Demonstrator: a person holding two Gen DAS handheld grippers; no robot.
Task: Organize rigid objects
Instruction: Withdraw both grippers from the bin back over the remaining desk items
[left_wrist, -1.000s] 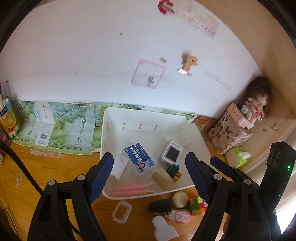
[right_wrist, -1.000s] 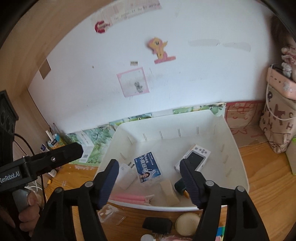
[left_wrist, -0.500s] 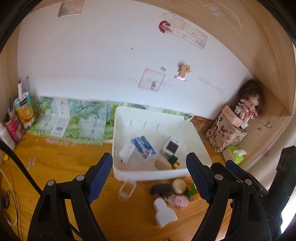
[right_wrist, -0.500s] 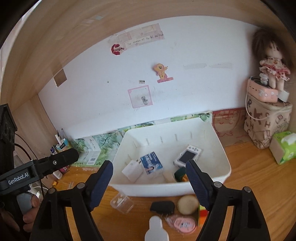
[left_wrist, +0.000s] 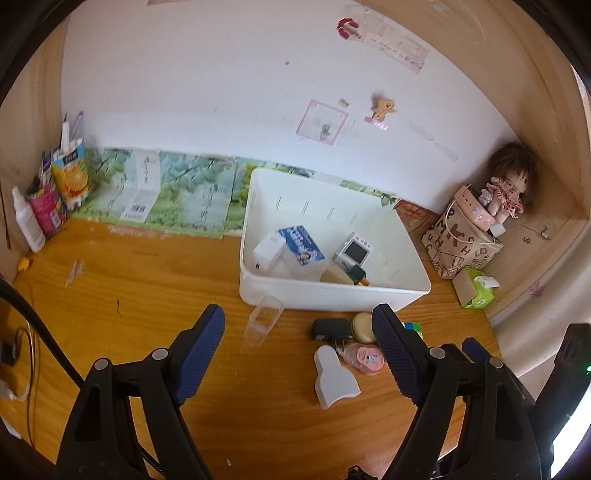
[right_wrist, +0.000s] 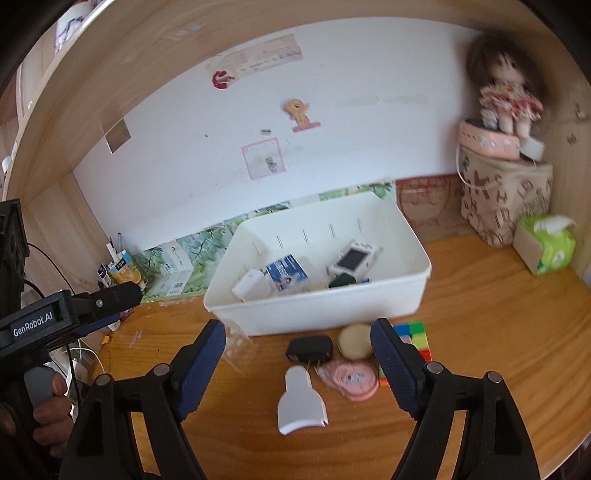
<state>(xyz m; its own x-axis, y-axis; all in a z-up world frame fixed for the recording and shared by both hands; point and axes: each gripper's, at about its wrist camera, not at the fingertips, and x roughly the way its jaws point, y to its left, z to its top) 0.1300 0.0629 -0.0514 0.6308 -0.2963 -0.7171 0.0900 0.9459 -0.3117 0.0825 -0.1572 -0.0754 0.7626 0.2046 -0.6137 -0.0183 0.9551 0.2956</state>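
Note:
A white bin (left_wrist: 332, 295) (right_wrist: 317, 314) stands on the wooden desk with a blue-and-white box (left_wrist: 301, 247), a white charger (left_wrist: 269, 251), a small white screen device (right_wrist: 354, 258) and other small items inside. In front of it lie a clear plastic box (left_wrist: 263, 321), a black adapter (right_wrist: 309, 348), a round beige piece (right_wrist: 355, 340), a pink round case (right_wrist: 351, 376), a white scoop-shaped piece (right_wrist: 300, 400) and a colour cube (right_wrist: 413, 334). My left gripper (left_wrist: 297, 350) and right gripper (right_wrist: 297, 354) both hang open and empty, well back from the bin.
A doll (right_wrist: 508, 88) sits on a patterned bag (right_wrist: 506, 199) at the right, beside a green tissue pack (right_wrist: 545, 247). Cartons and bottles (left_wrist: 48, 192) crowd the left corner. Cables (left_wrist: 22, 332) lie at the left edge. Wooden side walls close in the desk.
Both grippers have pulled back from the bin, so the loose items in front of it now show in full. The right gripper's jaws stand wider than a second ago.

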